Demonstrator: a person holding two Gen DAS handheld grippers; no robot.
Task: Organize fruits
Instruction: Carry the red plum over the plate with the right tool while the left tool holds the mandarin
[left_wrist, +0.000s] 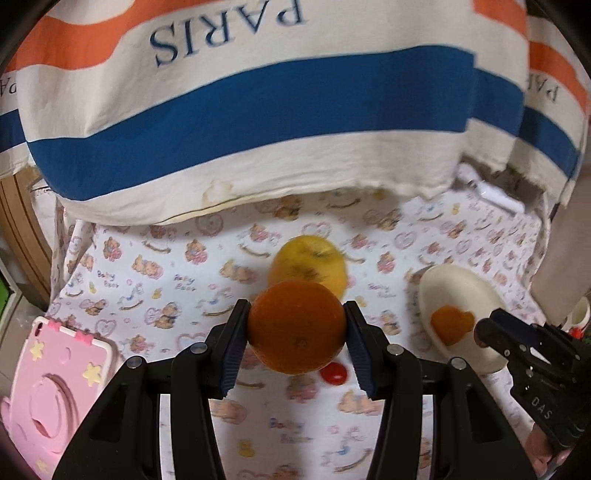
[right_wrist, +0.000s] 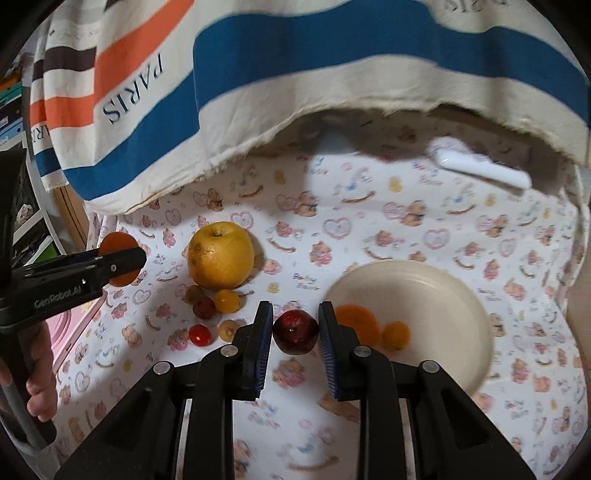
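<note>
At the far left a pink case (left_wrist: 55, 384) lies on the bear-print cloth (right_wrist: 406, 229) covering the tabletop. The left claw (left_wrist: 296, 328) is clamped on an orange (left_wrist: 297, 326), lifted clear of the cloth, with a yellow apple (right_wrist: 221, 255) just behind it. Beside the apple sit small fruits — grapes (right_wrist: 201, 301), a yellow tomato (right_wrist: 226, 301), a red cherry tomato (right_wrist: 199, 335). The right claw (right_wrist: 296, 332) grips a dark red plum (right_wrist: 296, 331) beside the cream plate (right_wrist: 443, 291), which holds two orange fruits (right_wrist: 356, 321).
</note>
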